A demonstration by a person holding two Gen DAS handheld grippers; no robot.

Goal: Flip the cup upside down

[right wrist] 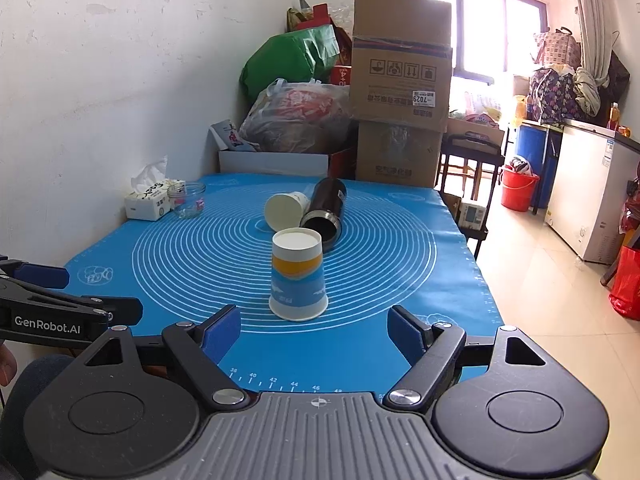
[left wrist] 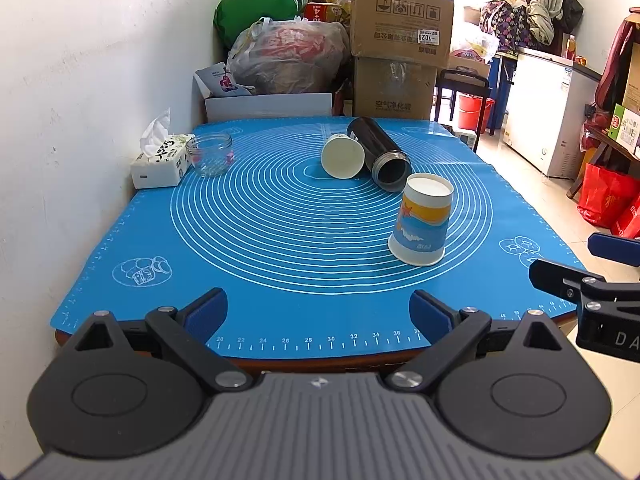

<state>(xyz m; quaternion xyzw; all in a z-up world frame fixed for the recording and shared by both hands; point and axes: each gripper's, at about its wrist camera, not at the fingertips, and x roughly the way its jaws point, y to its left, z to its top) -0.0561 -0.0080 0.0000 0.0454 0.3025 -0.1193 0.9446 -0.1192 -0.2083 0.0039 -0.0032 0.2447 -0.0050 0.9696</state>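
A paper cup with a blue and orange print (left wrist: 421, 221) stands upside down, rim down, on the blue mat (left wrist: 280, 240); it also shows in the right wrist view (right wrist: 297, 279). A second pale paper cup (left wrist: 343, 156) (right wrist: 286, 210) lies on its side next to a black flask (left wrist: 379, 153) (right wrist: 325, 212), also on its side. My left gripper (left wrist: 318, 312) is open and empty over the mat's near edge. My right gripper (right wrist: 314, 334) is open and empty, just short of the upside-down cup.
A glass jar (left wrist: 209, 153) and a tissue pack (left wrist: 160, 160) sit at the mat's far left by the wall. Cardboard boxes (left wrist: 400, 36) and bags stand behind the table. The right gripper's fingers (left wrist: 568, 276) show at the left view's right edge.
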